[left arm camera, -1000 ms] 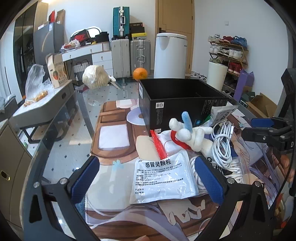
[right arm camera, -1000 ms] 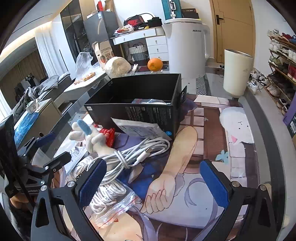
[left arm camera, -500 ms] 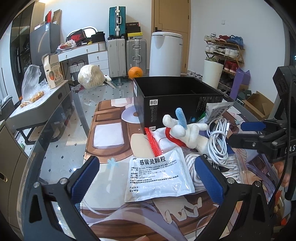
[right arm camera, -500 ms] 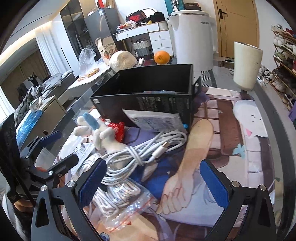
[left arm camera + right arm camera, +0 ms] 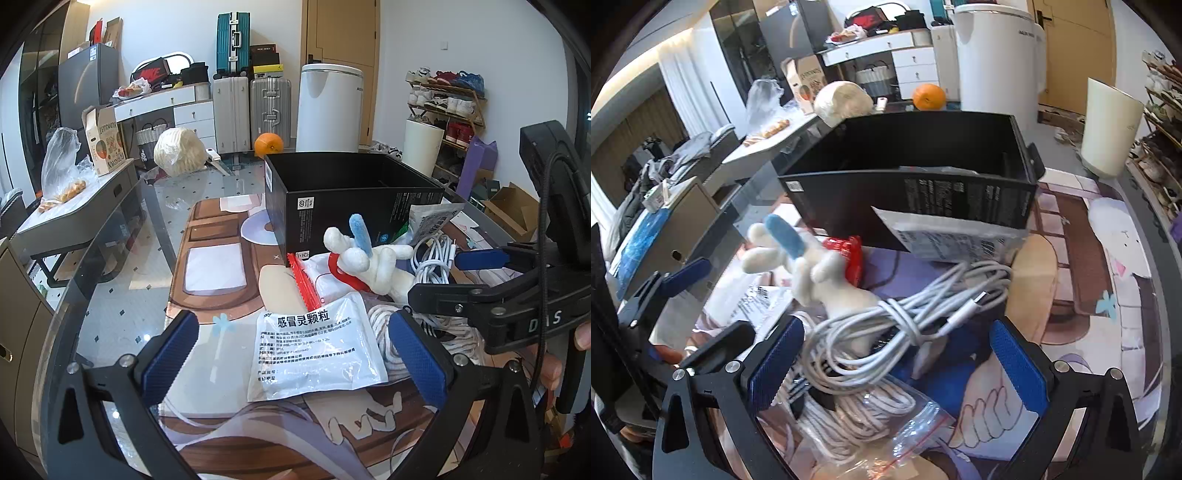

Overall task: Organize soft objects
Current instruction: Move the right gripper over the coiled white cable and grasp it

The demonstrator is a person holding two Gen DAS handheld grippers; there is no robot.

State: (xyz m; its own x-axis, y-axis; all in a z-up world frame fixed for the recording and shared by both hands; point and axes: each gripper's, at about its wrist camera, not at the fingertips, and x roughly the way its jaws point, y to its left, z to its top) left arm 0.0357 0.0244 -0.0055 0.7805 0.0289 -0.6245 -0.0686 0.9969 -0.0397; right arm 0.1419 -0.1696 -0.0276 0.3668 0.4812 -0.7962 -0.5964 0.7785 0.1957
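A white plush toy (image 5: pixel 373 258) with a blue ear and red collar lies on the table in front of an open black box (image 5: pixel 347 199); it also shows in the right wrist view (image 5: pixel 812 269) before the box (image 5: pixel 923 184). A white medicine pouch (image 5: pixel 314 354) lies between my left gripper's (image 5: pixel 295 358) open blue pads. A coiled white cable (image 5: pixel 905 317) lies between my right gripper's (image 5: pixel 897 369) open pads, with a bagged white rope (image 5: pixel 857 421) below it. Both grippers are empty.
A second pouch (image 5: pixel 953 240) leans on the box front. A red packet (image 5: pixel 847 258) sits by the plush. An orange (image 5: pixel 269 143) and a wrapped white bundle (image 5: pixel 179 151) lie at the table's far end. The glass table edge (image 5: pixel 110 258) curves at left.
Both grippers have moved closer to the pile; the pouch and the cable coil now sit larger between their pads. The right gripper now reaches further in across the left view. Objects have not moved.
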